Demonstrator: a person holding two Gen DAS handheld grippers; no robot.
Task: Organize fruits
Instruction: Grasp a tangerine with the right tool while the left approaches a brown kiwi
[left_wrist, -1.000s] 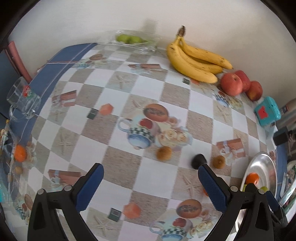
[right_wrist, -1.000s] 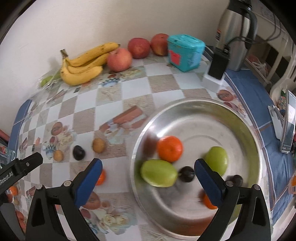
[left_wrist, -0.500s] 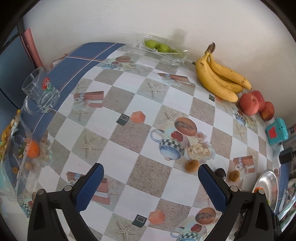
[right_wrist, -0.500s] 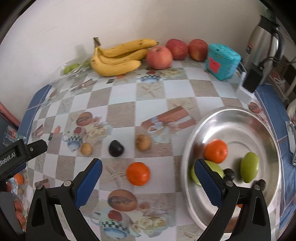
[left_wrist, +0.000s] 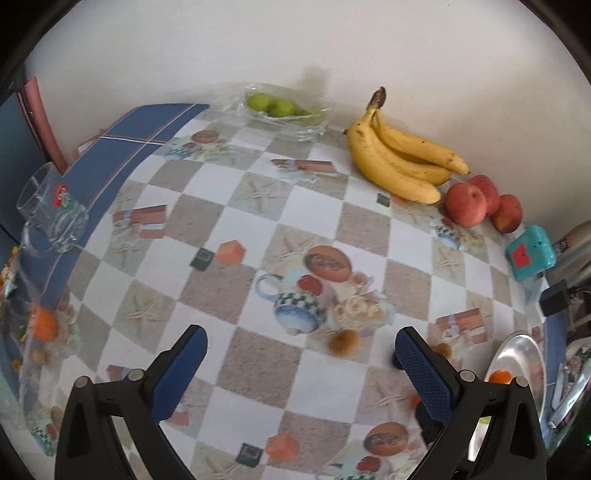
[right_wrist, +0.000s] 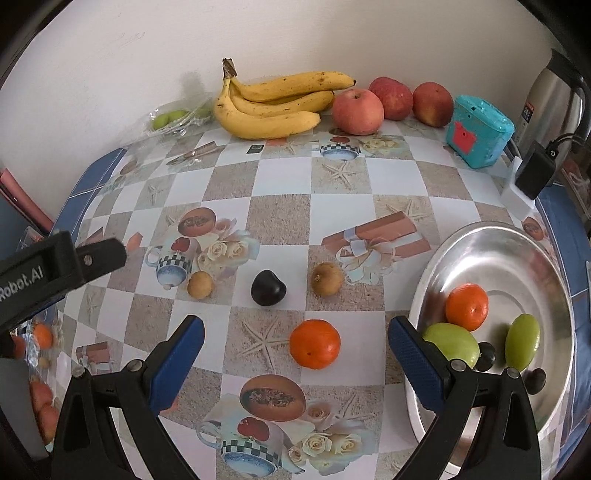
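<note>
Your right gripper (right_wrist: 295, 338) is wide open, holding nothing, with the orange (right_wrist: 314, 344) on the table between its fingers. Your left gripper (left_wrist: 301, 349) is also wide open and empty. The metal bowl (right_wrist: 517, 243) sits at right with fruit inside.

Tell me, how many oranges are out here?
3 for sure: one orange on the tablecloth, one orange in the metal bowl, one orange inside the clear bag at the table's left edge. More may hide there.
</note>
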